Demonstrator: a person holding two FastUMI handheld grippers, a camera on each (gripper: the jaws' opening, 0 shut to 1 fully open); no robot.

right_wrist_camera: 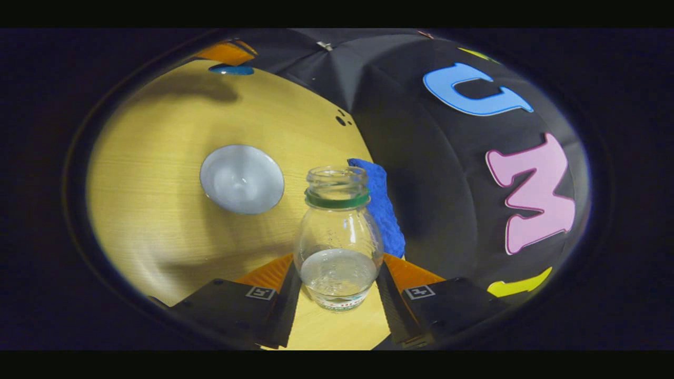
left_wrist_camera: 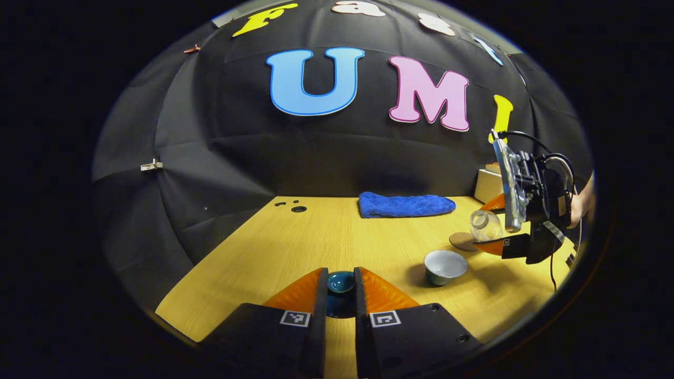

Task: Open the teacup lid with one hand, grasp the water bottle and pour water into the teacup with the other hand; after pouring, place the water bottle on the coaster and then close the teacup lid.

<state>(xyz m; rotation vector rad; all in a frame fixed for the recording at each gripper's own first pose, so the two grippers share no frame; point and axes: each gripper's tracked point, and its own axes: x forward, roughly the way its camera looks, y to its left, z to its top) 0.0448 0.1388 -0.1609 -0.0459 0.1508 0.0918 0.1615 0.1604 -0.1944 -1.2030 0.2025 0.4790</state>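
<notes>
Centre of right gripper view: clear water bottle (right_wrist_camera: 338, 237), capless, part-filled, clamped between right gripper (right_wrist_camera: 337, 287) fingers; open teacup (right_wrist_camera: 241, 179) left of it. Left gripper (left_wrist_camera: 340, 287) seemingly pinching teal lid (left_wrist_camera: 340, 282), bottom centre.

Recording booth, not a home: black cloth wall (left_wrist_camera: 221, 158) pinned w/ clips (left_wrist_camera: 151, 166) behind a bare wooden worktop (left_wrist_camera: 295, 247); cabled rig w/ marker-tagged tongs (left_wrist_camera: 489, 246) over it.
</notes>
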